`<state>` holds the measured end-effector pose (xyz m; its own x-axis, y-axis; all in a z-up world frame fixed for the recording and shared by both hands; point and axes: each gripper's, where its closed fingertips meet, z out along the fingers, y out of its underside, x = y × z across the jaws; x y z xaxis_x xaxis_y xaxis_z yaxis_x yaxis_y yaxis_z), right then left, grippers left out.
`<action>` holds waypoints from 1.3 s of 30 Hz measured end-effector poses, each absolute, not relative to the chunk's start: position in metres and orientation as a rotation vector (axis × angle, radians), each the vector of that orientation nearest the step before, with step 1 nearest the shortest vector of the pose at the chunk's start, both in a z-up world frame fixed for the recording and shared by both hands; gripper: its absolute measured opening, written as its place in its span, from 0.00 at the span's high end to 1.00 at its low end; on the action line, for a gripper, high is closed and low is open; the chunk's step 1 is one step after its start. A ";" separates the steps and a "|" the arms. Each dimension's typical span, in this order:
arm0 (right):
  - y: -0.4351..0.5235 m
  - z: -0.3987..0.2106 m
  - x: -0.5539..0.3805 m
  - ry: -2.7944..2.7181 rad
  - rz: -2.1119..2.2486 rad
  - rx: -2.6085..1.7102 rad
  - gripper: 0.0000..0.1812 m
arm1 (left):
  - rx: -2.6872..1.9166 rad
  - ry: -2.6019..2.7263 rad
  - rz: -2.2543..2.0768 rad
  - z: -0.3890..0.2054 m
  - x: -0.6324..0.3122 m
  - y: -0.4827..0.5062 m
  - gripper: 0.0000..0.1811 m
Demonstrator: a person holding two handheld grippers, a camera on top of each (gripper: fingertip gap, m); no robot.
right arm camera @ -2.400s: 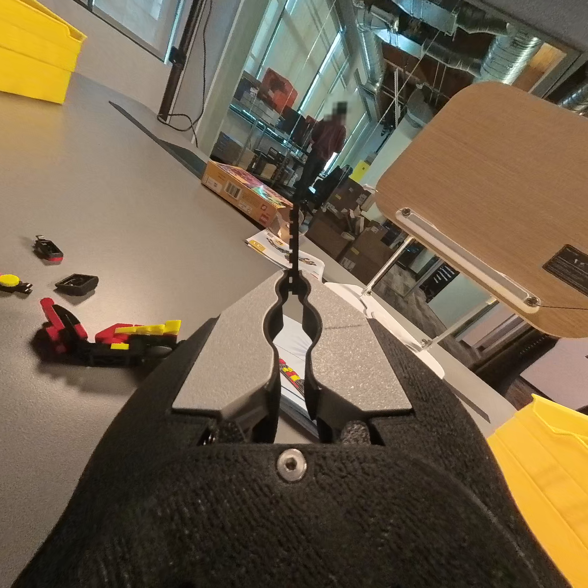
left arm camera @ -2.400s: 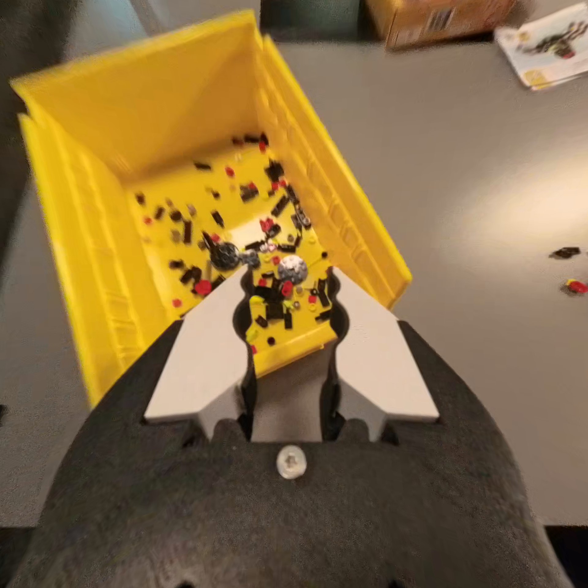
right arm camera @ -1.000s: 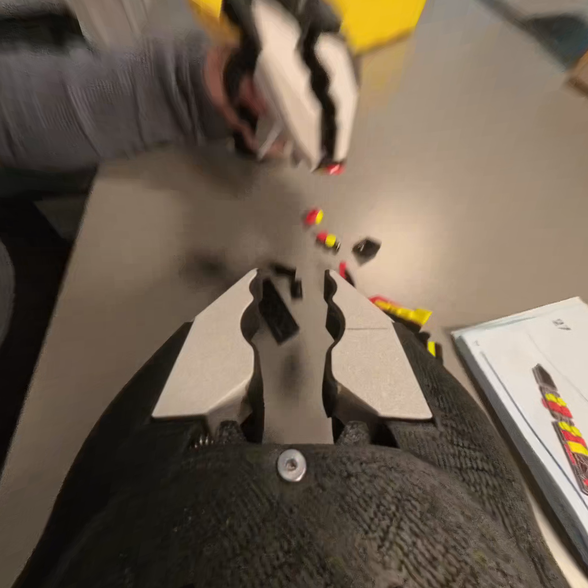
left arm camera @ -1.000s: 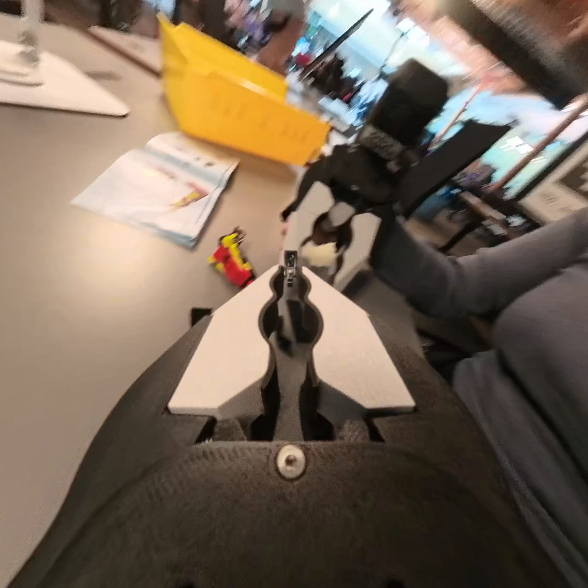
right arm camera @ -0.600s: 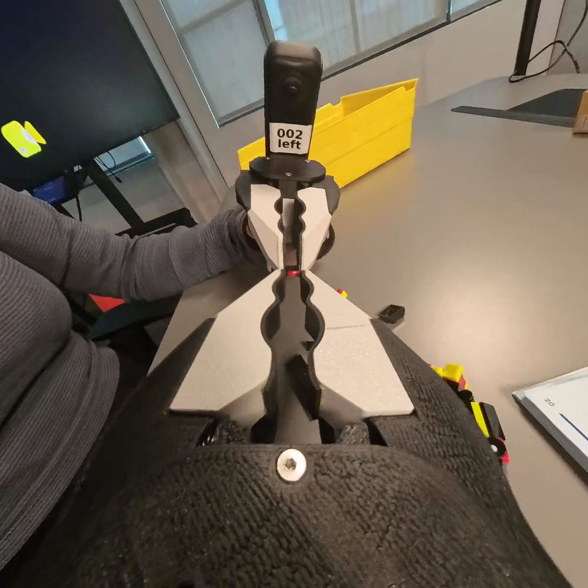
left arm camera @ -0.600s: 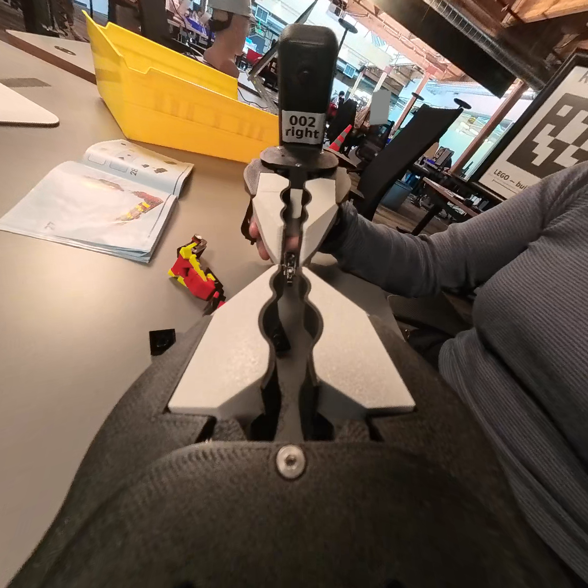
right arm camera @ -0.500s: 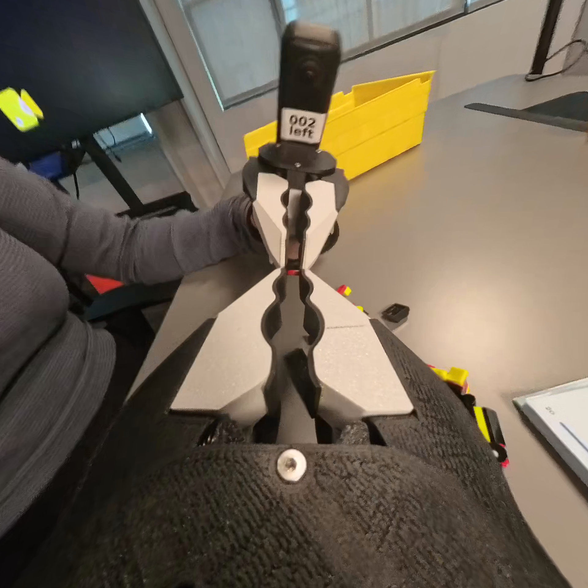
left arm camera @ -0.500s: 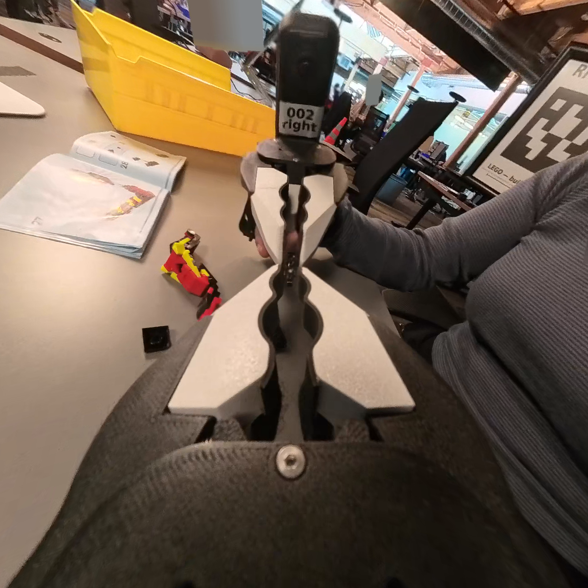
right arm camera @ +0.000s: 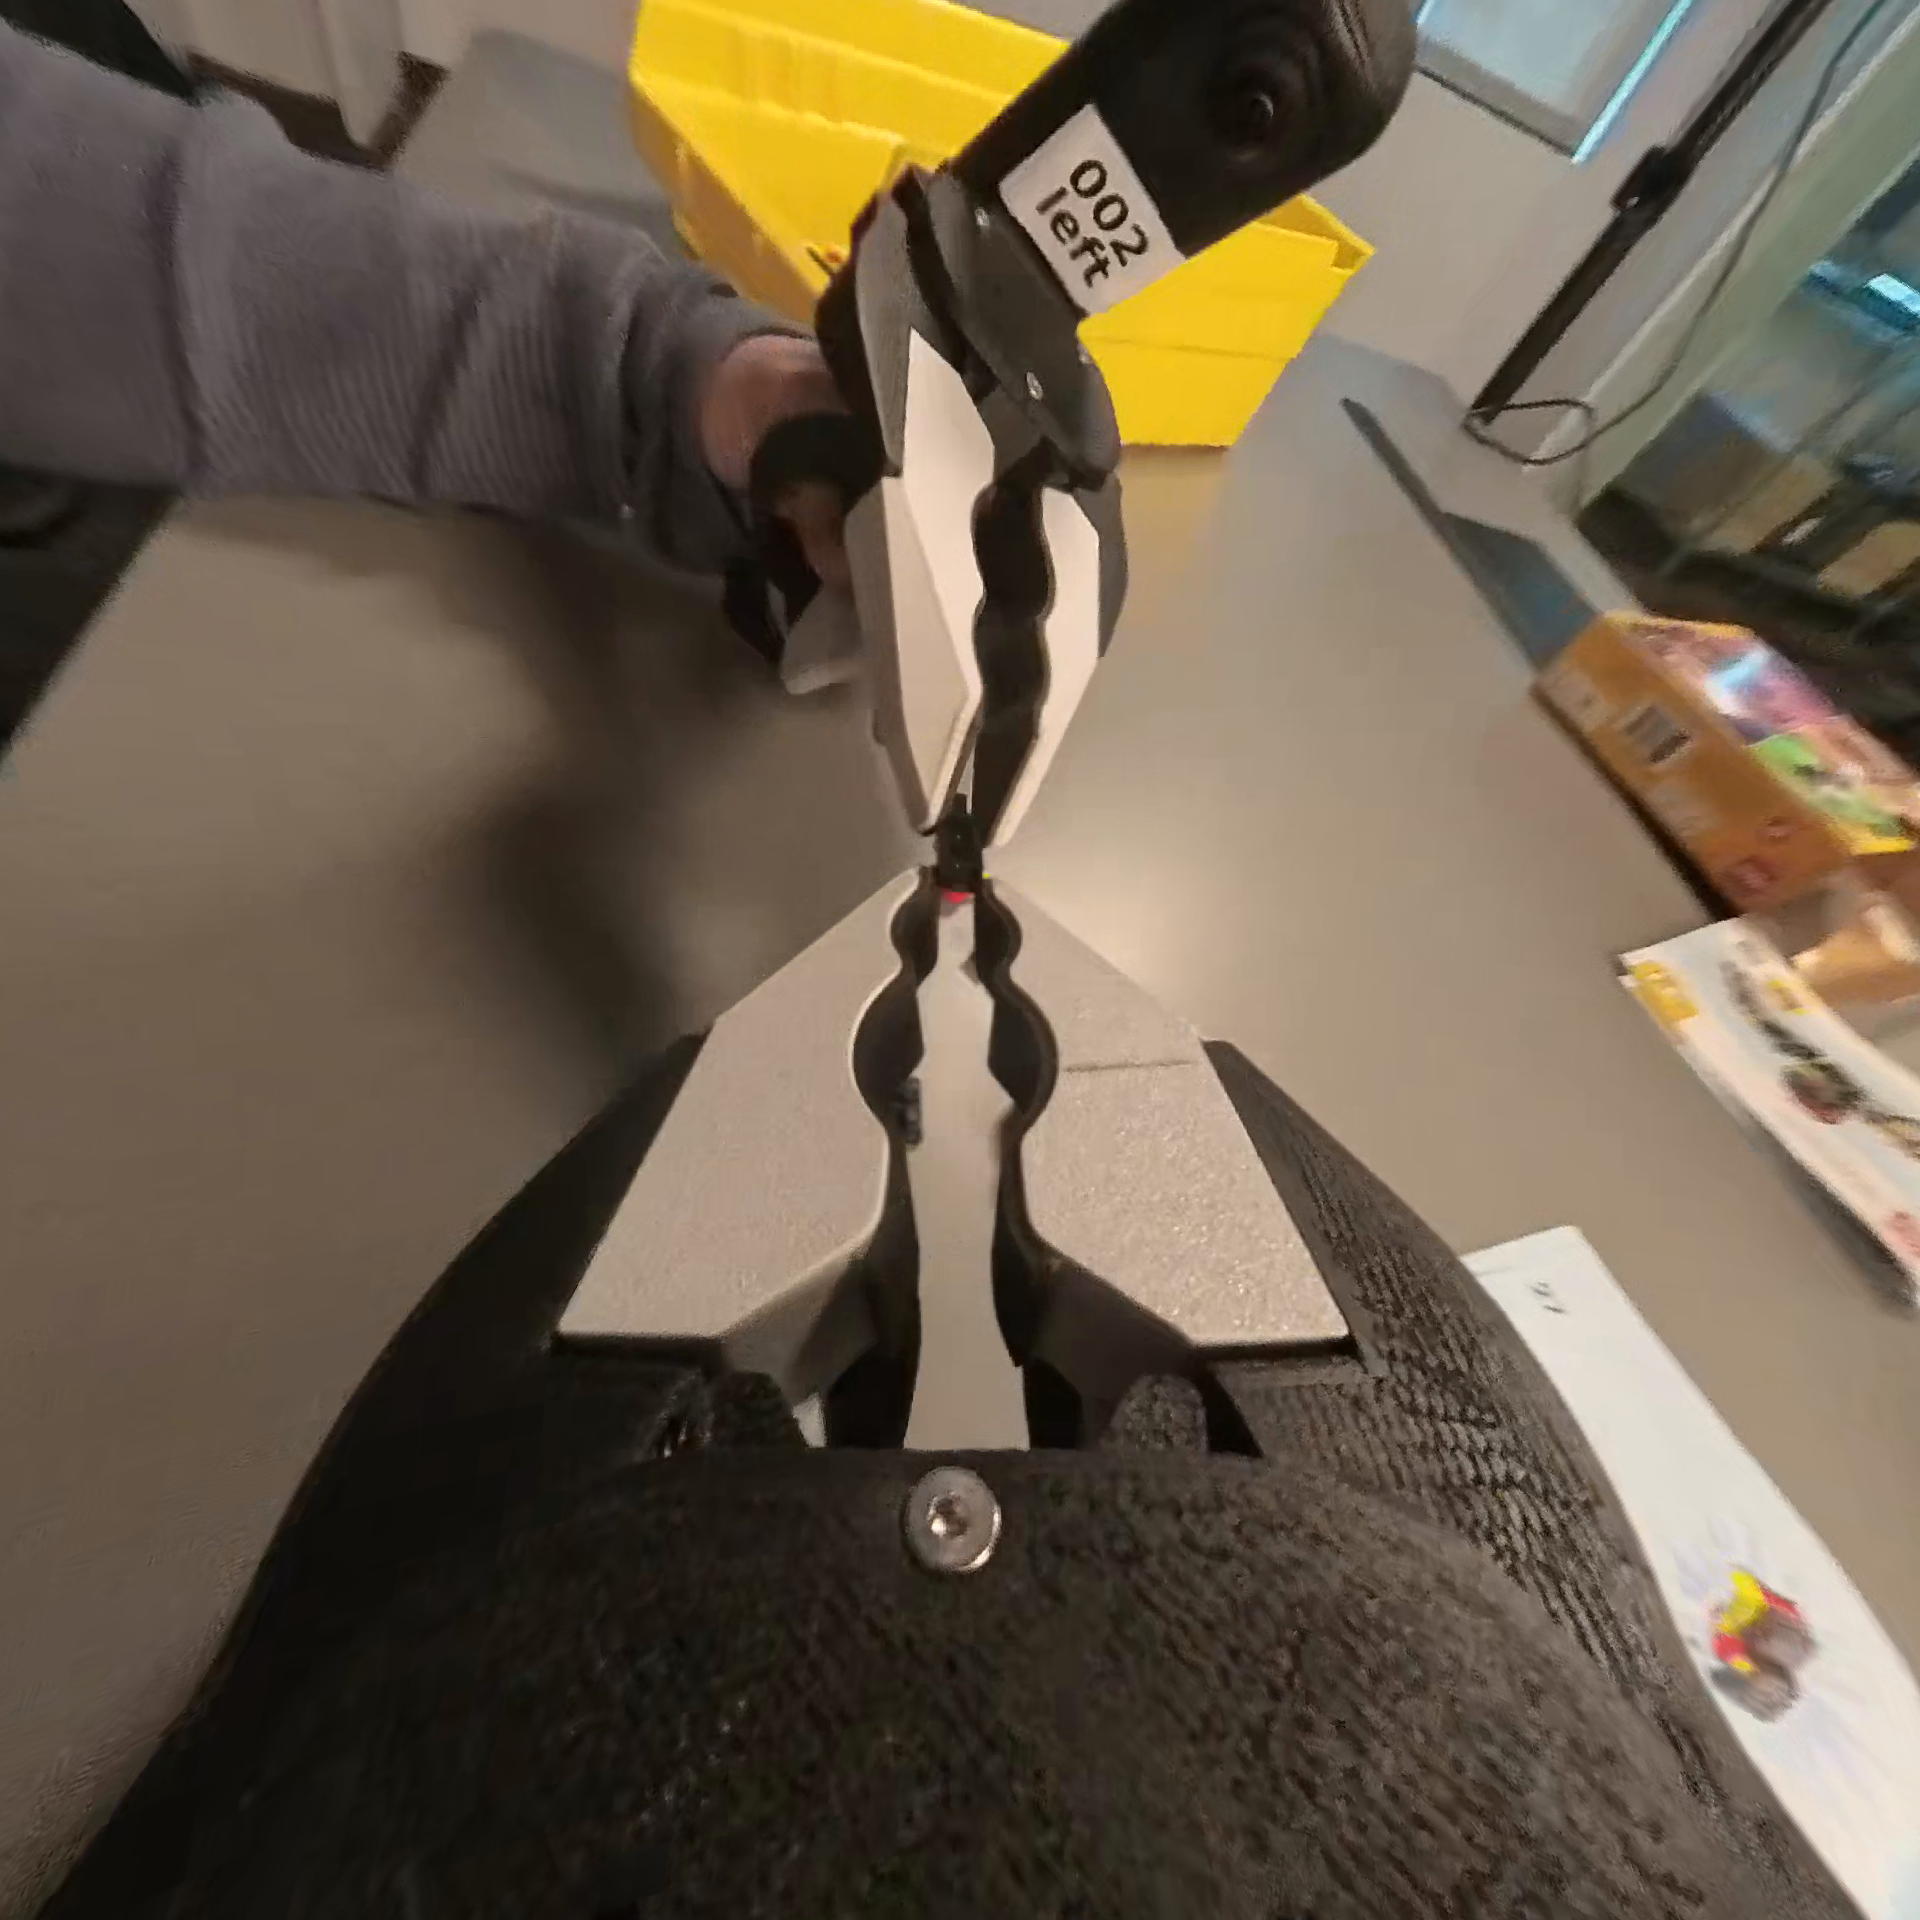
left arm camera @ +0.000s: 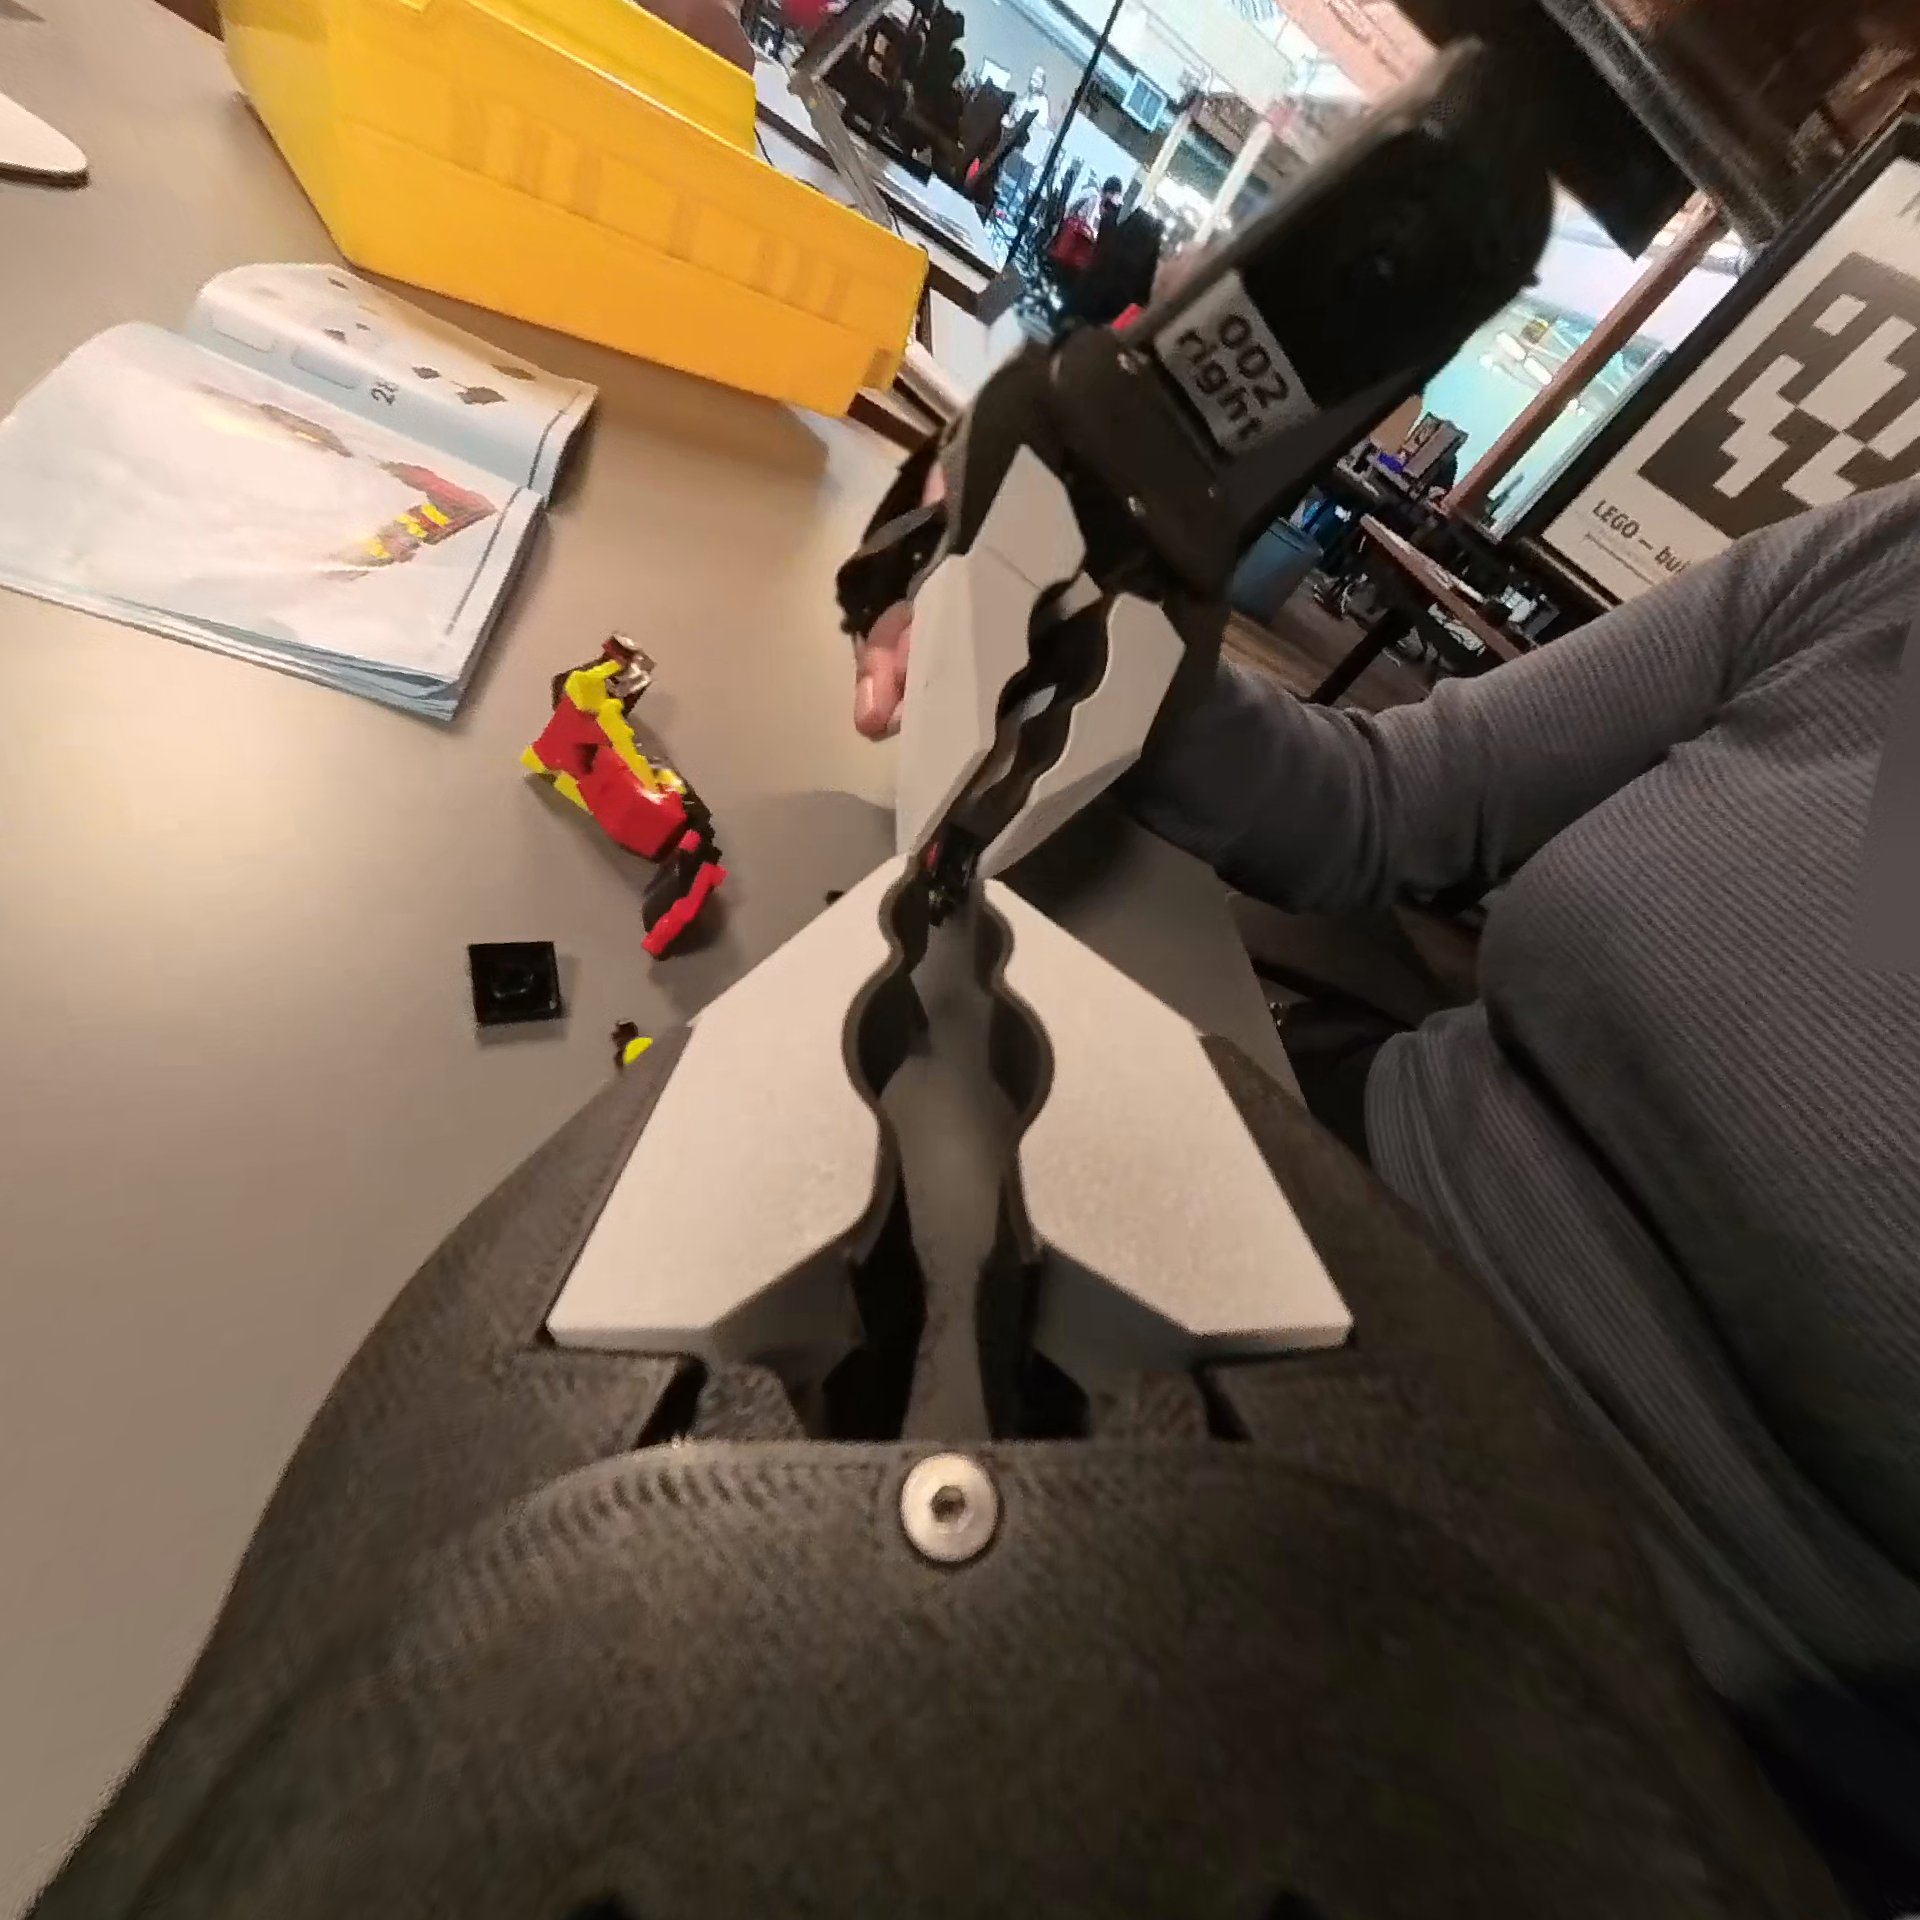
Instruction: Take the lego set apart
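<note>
My left gripper point(left arm camera: 937, 902) and my right gripper point(right arm camera: 954, 896) meet tip to tip above the table. Both are shut on one small black and red lego piece point(left arm camera: 945, 871), which also shows in the right wrist view point(right arm camera: 953, 847). The right gripper point(left arm camera: 961, 831) leans to the right in the left wrist view. The left gripper point(right arm camera: 961, 821) leans to the right in the right wrist view. A red, yellow and black lego model point(left arm camera: 613, 764) lies on the grey table point(left arm camera: 208, 935) to the left of the grippers.
A black square piece point(left arm camera: 512, 982) and a tiny yellow and black piece point(left arm camera: 629, 1042) lie near the model. An open booklet point(left arm camera: 281, 488) and a yellow bin point(left arm camera: 561, 197) are beyond. A second yellow bin point(right arm camera: 1195, 343), a lego box point(right arm camera: 1714, 748) and booklets point(right arm camera: 1766, 1049) are on the right.
The two grippers came together tip to tip on the small piece. Since half a second ago they have tilted against each other, and each now sees the other leaning right.
</note>
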<state>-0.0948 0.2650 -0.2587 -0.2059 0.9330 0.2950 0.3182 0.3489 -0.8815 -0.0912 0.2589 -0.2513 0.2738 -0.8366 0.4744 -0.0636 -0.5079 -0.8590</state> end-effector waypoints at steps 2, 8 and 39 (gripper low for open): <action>0.268 -0.259 -0.097 -1.721 0.782 -1.087 0.98 | -1.798 0.794 -1.309 -0.251 -0.094 0.261 0.97; 0.274 -0.260 -0.103 -1.709 0.577 -1.015 0.98 | -1.799 0.713 -1.341 -0.251 -0.099 0.268 0.97; 0.276 -0.261 -0.110 -1.538 1.046 -1.319 0.98 | -1.745 0.699 -1.254 -0.244 -0.093 0.274 0.97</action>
